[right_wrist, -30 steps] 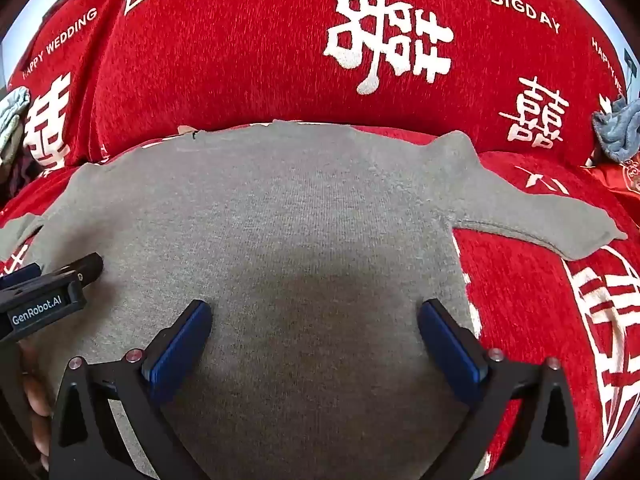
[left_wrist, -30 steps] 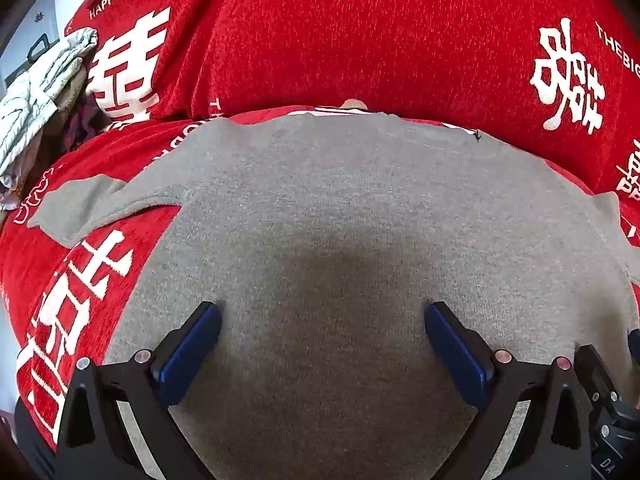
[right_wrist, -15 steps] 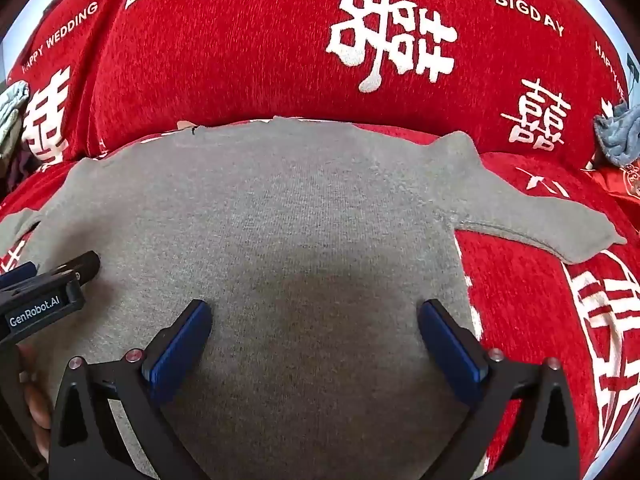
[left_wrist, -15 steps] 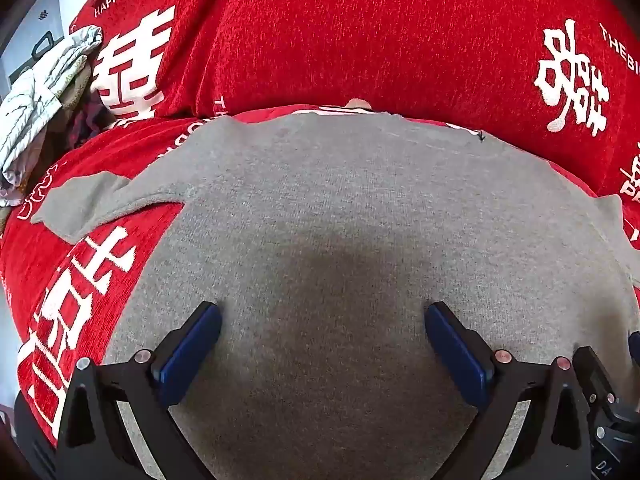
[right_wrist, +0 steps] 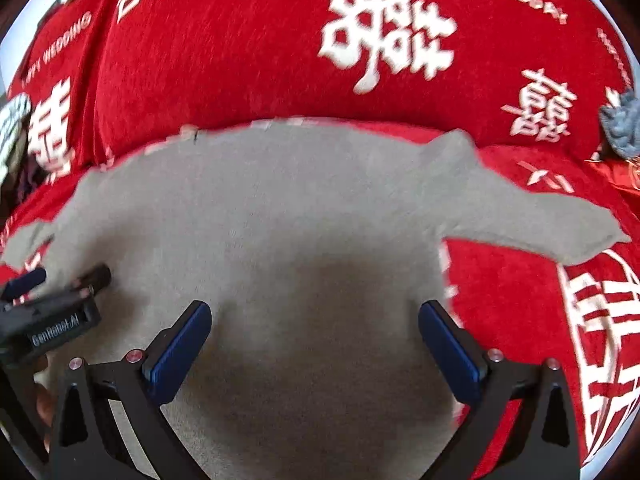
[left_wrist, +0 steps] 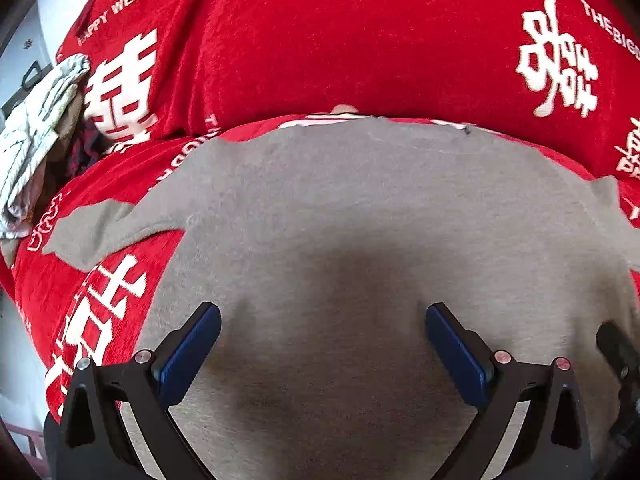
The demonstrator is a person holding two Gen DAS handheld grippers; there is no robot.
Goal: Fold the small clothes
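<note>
Both the left gripper (left_wrist: 322, 344) and right gripper (right_wrist: 314, 342), spread wide and empty, have edged slightly forward over the flat grey top (left_wrist: 360, 208) beneath them, so folding has not begun.

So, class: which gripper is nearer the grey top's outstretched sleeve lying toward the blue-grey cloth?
Right. The right gripper hovers beside that sleeve; the left gripper is across the grey top.
</note>
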